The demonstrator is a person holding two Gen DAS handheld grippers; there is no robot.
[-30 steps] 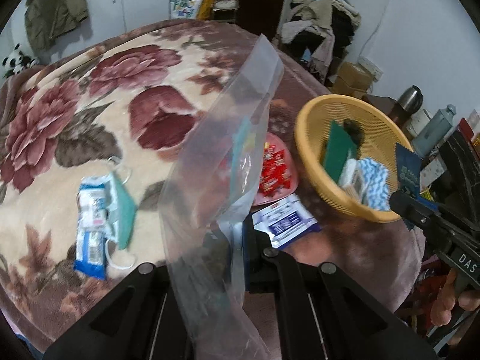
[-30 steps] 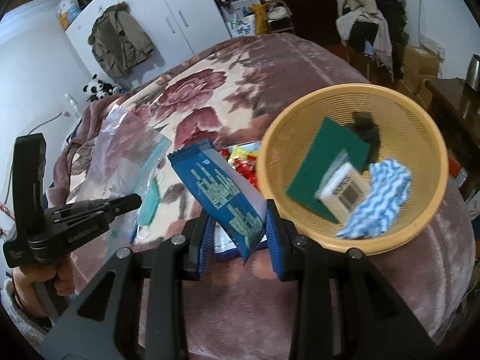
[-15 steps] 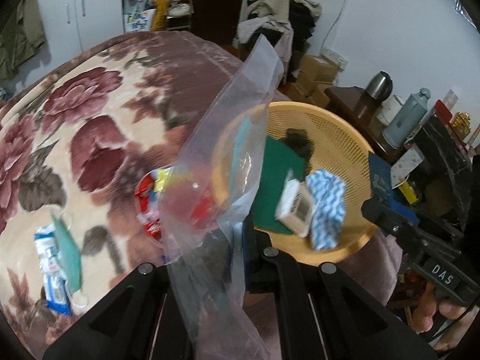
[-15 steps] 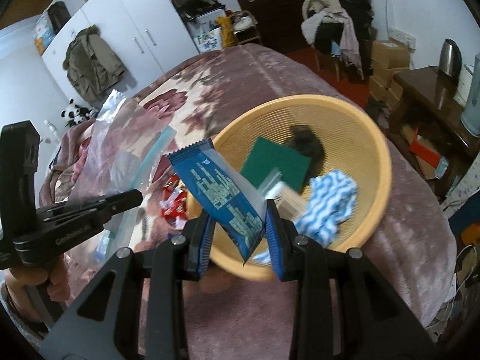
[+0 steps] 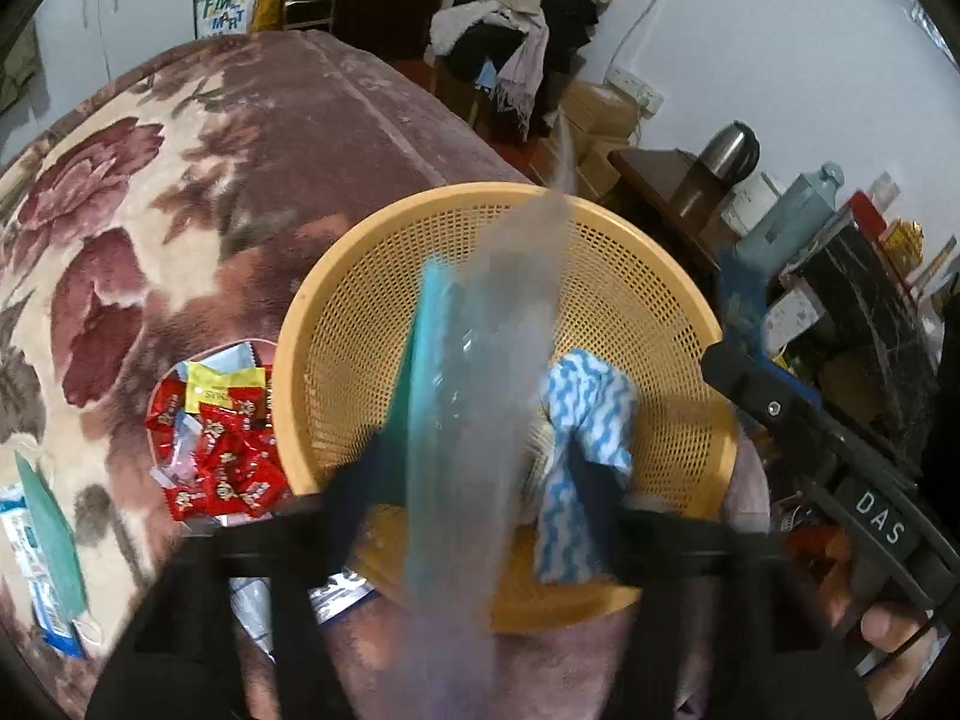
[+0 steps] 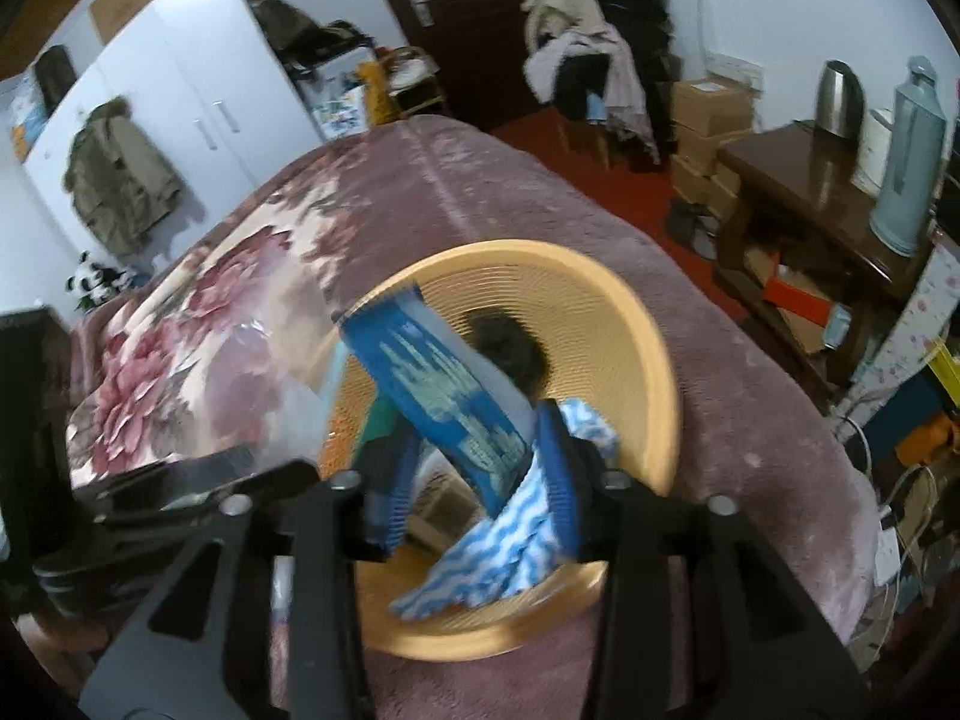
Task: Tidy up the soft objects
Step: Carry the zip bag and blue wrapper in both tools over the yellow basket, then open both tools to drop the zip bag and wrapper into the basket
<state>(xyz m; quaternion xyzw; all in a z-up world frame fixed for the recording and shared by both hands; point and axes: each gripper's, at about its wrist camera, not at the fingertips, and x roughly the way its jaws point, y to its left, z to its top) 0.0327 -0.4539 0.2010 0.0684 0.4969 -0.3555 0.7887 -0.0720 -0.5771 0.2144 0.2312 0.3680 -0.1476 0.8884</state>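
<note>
Basket (image 5: 600, 252) fills the centre of the left wrist view, where the left gripper (image 5: 474, 480) has just opened its jaws wide, freeing the clear bag (image 5: 480, 420); "DAS" shows at lower right. In the right wrist view, centre, the right gripper (image 6: 474, 474) has jaws just loosened around the blue packet (image 6: 444, 396), likely dropping it in.

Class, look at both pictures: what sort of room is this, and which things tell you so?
Most likely a lived-in bedroom: a floral blanket covers what looks like a bed, a white wardrobe stands behind, and clothes are heaped near the door.
</note>
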